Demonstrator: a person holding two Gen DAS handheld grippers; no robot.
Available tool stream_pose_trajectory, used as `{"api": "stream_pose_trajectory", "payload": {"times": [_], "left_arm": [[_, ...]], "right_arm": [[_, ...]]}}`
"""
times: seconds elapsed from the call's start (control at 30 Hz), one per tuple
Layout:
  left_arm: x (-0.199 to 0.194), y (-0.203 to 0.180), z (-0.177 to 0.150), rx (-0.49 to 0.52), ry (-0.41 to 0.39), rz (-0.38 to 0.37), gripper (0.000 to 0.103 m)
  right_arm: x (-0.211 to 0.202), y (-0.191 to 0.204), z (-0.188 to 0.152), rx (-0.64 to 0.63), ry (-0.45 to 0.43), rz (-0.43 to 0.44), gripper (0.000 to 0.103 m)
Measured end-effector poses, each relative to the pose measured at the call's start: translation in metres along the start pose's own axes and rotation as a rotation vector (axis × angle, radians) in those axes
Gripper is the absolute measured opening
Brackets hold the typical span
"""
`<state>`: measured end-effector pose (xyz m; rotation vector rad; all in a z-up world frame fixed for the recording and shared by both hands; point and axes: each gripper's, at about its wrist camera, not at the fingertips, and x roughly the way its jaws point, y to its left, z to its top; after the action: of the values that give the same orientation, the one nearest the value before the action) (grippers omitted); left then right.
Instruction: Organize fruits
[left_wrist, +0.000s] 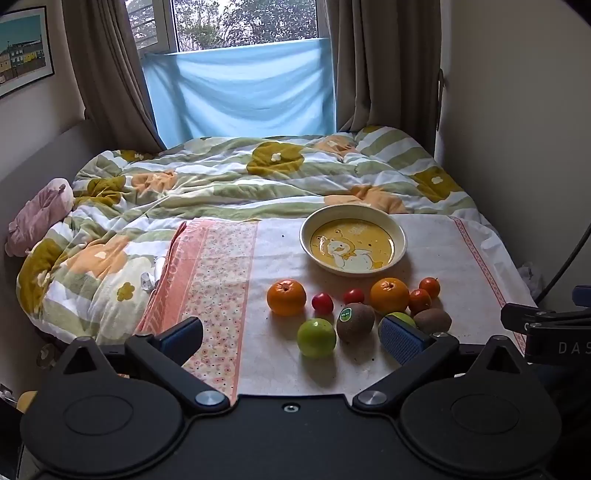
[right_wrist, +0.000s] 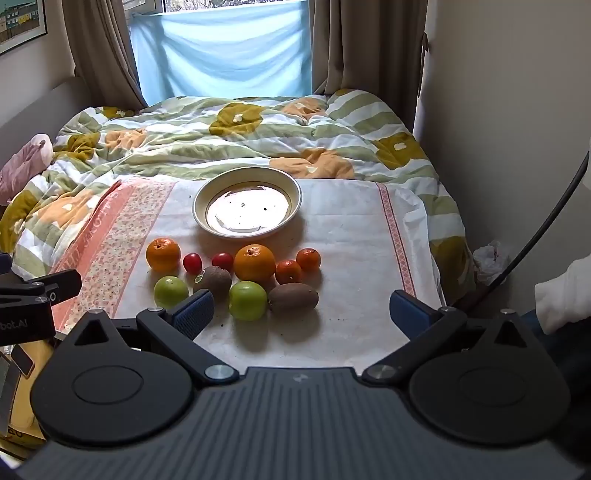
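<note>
Both pairs of fingers stand spread wide and empty, the left gripper (left_wrist: 291, 338) and right gripper (right_wrist: 301, 312) hovering short of the fruit on the cloth-covered surface (right_wrist: 354, 236). Ahead of the fingers lie two oranges (right_wrist: 255, 262), firm and rounded, best pinched across the middle; two green apples (right_wrist: 247, 300), hard and smooth, likely slippery; two kiwis (right_wrist: 293, 297), softer, needing gentle pressure; two cherry tomatoes (right_wrist: 192, 263), small and easily crushed; and two small tangerines (right_wrist: 308, 258). Beyond them sits one empty bowl (right_wrist: 201, 199).
</note>
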<state>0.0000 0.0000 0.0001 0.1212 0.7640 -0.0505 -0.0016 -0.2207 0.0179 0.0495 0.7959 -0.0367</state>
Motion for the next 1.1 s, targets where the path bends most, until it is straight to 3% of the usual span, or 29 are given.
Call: {"api": "stream_pose_trajectory", "payload": {"times": [1.1], "left_arm": [[0.006,0.002,0.006,0.0,-0.016,0.026,0.103]], "right_arm": [[0.01,0.005,0.004,-0.008,0.016,0.0,0.103]]}}
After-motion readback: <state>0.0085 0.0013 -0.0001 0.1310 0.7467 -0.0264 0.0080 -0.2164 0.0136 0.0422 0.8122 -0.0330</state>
